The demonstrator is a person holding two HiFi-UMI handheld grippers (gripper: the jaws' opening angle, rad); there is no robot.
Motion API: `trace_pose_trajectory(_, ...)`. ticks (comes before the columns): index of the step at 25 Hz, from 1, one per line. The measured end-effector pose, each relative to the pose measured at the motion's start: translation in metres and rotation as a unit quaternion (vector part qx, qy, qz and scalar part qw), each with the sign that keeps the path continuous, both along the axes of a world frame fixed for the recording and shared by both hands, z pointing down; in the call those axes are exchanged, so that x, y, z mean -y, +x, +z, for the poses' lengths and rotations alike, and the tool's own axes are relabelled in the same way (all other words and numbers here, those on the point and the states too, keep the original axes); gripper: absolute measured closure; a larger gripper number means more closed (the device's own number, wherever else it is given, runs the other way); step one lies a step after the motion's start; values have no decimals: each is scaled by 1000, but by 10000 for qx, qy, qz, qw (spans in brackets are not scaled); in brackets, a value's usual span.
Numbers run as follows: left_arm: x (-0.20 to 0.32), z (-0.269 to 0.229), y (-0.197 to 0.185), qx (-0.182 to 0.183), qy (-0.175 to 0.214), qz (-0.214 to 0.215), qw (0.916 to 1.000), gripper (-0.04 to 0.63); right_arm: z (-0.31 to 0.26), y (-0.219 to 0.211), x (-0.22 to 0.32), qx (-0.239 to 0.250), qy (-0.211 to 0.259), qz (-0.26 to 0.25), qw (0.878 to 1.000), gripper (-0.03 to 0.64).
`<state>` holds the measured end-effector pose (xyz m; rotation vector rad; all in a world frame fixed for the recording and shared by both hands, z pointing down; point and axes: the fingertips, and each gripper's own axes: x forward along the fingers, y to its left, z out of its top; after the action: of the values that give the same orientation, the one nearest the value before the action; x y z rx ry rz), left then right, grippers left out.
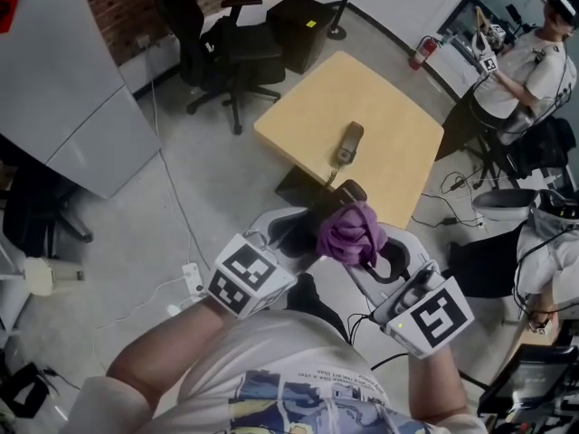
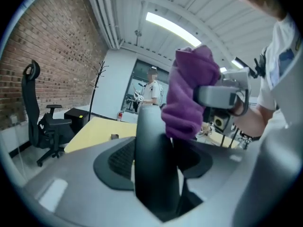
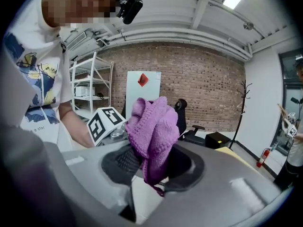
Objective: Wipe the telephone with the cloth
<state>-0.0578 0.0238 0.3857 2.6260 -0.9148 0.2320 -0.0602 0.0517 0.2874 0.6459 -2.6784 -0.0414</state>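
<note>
Left claw (image 2: pixel 156 162) is clamped on the black handset (image 1: pixel 344 194), lifted clear of the table (image 1: pixel 389 107) so the right claw (image 3: pixel 154 167), pinching the purple cloth (image 3: pixel 154 124), can probably rub it; phone base (image 1: pixel 348 143) sits mid-table

White short-sleeved T-shirt (image 1: pixel 271 351), blue-and-yellow graphic print

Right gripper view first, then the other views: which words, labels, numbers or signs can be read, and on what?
"a star": so it seems to read, in small print on the person's T-shirt.
The red diamond sign on the white panel: any lettering is too small to read.
The marker cubes: square patterns only, no words.
The telephone and the cloth: no print visible.
</note>
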Motion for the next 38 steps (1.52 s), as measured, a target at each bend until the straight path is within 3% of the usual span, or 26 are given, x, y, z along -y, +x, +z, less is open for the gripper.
trace_pose_trajectory(5, -5, 2, -2, -136, -128, 85, 9998, 339, 12, 8, 7, -81, -111, 216, 9997, 495)
trace_pose_trajectory(14, 3, 5, 4, -271, -333, 22, 9991, 339, 2, 49, 61, -62, 182, 698, 9974, 495)
trace_pose_trajectory(22, 13, 2, 0, -884, -729, -56, 9934, 339, -15, 79, 93, 385, 226, 1305, 9904, 495)
trace_pose_trajectory(27, 31, -8, 6, -1542, -1157, 58, 9812, 339, -18, 91, 115, 669, 62, 1476, 9868, 495)
trace_pose_trajectory(33, 47, -13, 12, -2209, -1657, 175, 9610, 339, -12, 91, 125, 1086, -240, 1576, 9812, 495)
trace_pose_trajectory(38, 58, -12, 16, -2996, -2213, 204, 9278, 339, 2, 83, 121, 1506, -560, 1592, 9741, 495)
